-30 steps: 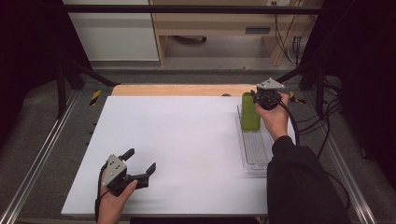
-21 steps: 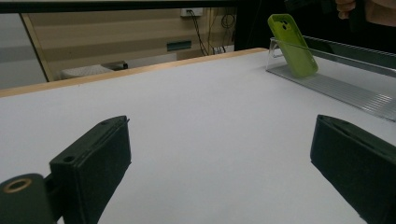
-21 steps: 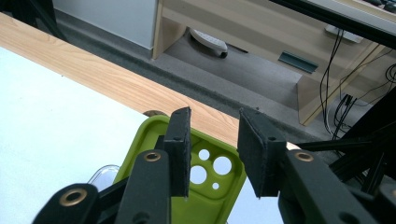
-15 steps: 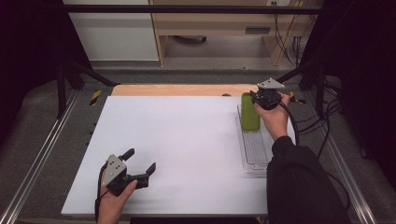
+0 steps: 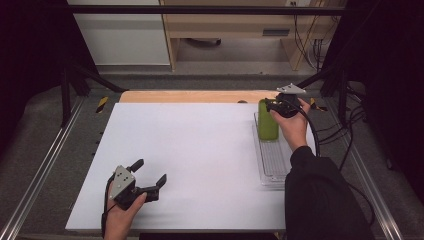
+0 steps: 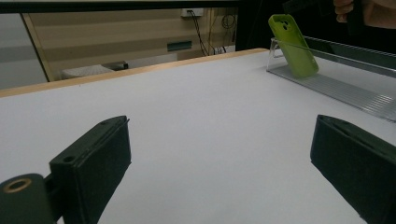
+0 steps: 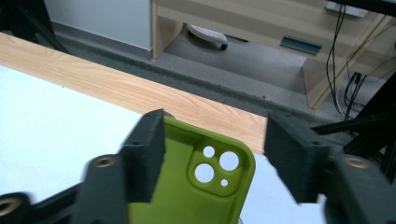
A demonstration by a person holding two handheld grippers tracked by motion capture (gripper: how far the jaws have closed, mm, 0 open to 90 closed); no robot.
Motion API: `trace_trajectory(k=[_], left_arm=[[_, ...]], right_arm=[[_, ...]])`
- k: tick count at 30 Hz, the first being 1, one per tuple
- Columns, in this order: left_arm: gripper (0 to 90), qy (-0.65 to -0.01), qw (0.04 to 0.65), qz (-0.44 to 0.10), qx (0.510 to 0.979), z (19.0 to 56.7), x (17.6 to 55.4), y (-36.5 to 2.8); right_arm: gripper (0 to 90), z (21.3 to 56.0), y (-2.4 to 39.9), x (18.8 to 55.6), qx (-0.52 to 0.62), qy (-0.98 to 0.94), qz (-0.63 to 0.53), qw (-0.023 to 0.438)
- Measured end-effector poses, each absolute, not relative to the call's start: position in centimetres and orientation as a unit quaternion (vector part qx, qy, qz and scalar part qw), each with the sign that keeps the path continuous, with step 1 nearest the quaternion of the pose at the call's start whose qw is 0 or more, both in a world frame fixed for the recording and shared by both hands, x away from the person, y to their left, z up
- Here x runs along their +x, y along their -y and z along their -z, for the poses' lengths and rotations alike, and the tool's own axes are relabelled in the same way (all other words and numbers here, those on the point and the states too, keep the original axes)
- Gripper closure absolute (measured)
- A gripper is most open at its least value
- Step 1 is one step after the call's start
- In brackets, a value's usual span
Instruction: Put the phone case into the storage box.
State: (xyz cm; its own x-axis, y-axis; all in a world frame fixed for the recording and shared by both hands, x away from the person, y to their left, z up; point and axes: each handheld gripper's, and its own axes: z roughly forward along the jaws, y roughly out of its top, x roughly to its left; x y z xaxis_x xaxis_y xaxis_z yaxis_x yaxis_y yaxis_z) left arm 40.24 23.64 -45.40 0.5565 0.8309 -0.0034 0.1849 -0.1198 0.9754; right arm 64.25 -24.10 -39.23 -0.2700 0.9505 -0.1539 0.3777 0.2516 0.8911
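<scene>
Nearest the person, at the front left of the white table (image 5: 200,165), the left hand (image 5: 120,220) holds the left gripper (image 5: 150,179) low over the surface, its jaws spread wide with nothing between them. In the left gripper view those two black jaws stand far apart over bare white tabletop, pointing toward the far right corner.

Farther back on the right side lies a clear plastic tray (image 5: 274,160), long and ridged, running away from the person. A dark sleeve (image 5: 320,200) reaches forward along its right edge and covers part of it. At the tray's far end a green phone case (image 5: 267,124) stands upright, tilted back against the tray's end wall; the left gripper view shows this lean (image 6: 293,44).

The right hand (image 5: 292,127) is raised above that end of the tray, holding the right gripper (image 5: 274,104) just over the top of the case. In the right gripper view the jaws are open on either side of the case's upper edge (image 7: 205,186); the left jaw sits at the case's rim, whether touching it I cannot tell, and the right jaw stands clear of it.

Beyond the table's wooden back edge (image 5: 190,96) are a grey floor, a wooden cabinet (image 5: 240,30) and hanging cables (image 5: 312,45).
</scene>
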Motion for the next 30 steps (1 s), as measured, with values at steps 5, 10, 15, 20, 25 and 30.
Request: trace_trajectory(k=[5,10,15,20,25,30], left_arm=[[4.4,-0.369,0.552,-0.293,0.688,45.4,40.3,-23.7],[4.2,-0.372,0.554,-0.292,0.685,45.4,40.4,-23.8],[4.1,-0.376,0.556,-0.292,0.681,45.5,40.5,-23.9],[3.9,-0.381,0.552,-0.296,0.68,45.5,40.7,-24.2],[3.8,-0.384,0.555,-0.299,0.674,45.5,40.7,-24.5],[3.9,-0.382,0.555,-0.303,0.674,45.4,40.6,-24.6]], right_arm=[[30.6,39.3,23.9,64.3,0.484,-0.696,-0.383,0.368],[17.0,39.2,23.8,64.4,0.499,-0.691,-0.382,0.357],[10.6,38.9,23.8,64.4,0.515,-0.687,-0.385,0.34],[8.2,38.6,23.6,64.0,0.521,-0.684,-0.397,0.322],[6.0,38.2,23.6,63.7,0.512,-0.688,-0.4,0.325],[6.1,37.9,23.6,63.7,0.508,-0.685,-0.402,0.331]])
